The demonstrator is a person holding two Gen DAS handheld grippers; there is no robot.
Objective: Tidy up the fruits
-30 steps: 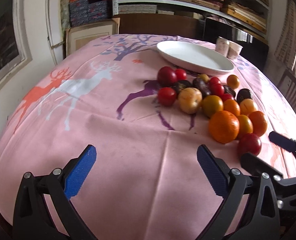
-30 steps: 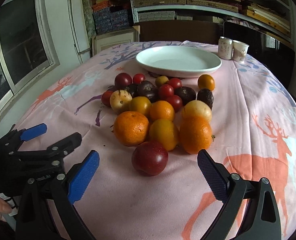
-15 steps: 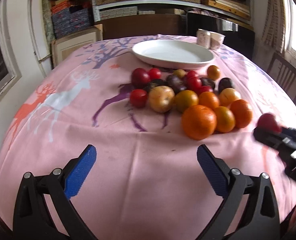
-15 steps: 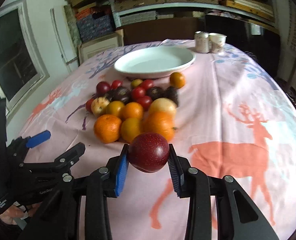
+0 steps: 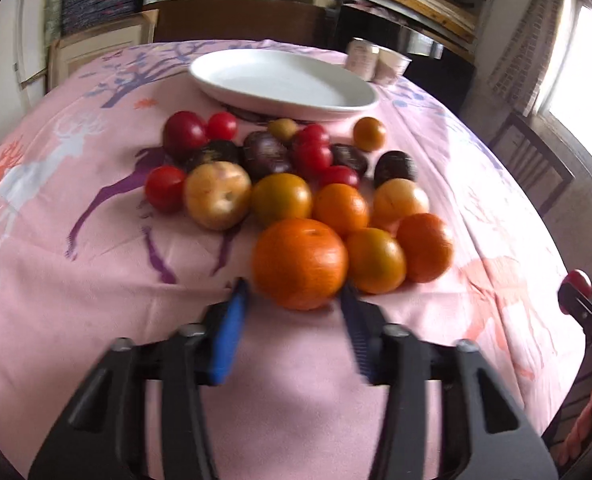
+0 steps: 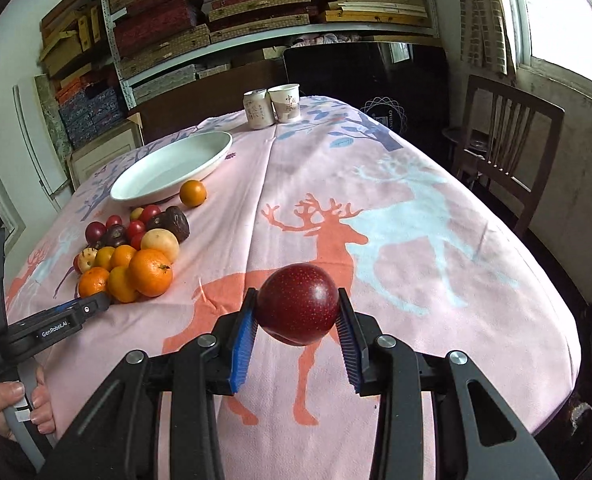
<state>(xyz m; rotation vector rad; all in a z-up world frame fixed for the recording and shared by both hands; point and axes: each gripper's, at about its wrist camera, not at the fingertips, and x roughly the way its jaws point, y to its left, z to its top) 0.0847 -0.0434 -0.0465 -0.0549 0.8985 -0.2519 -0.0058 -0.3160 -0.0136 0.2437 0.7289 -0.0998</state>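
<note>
- Left wrist view: the left gripper (image 5: 292, 300) has just been closing its jaws around the big orange (image 5: 299, 262) at the near edge of the fruit pile (image 5: 296, 184). The orange sits between the blue pads; the right pad looks to touch it, but motion blur hides whether the left pad presses, so a firm grip cannot be told.
- The pile lies on the pink deer-print tablecloth (image 5: 96, 300), with oranges nearest, red and dark fruits farther off, and the white plate (image 5: 284, 82) just beyond, holding no fruit.
- At the far right edge, part of the right gripper (image 5: 576, 292) shows with a red fruit in it.
- Right wrist view: the right gripper (image 6: 296, 316) is clamped narrow on a dark red plum (image 6: 298, 304), both pads pressing its sides, lifted above the orange deer print, well right of the pile (image 6: 136, 248).
- The plate (image 6: 136, 188) stands at far left; a can (image 6: 258, 110) and a paper cup (image 6: 286, 102) stand at the far table edge.
- The left gripper (image 6: 92, 306) reaches to the pile's near edge, a hand (image 6: 20, 408) on its handle.
</note>
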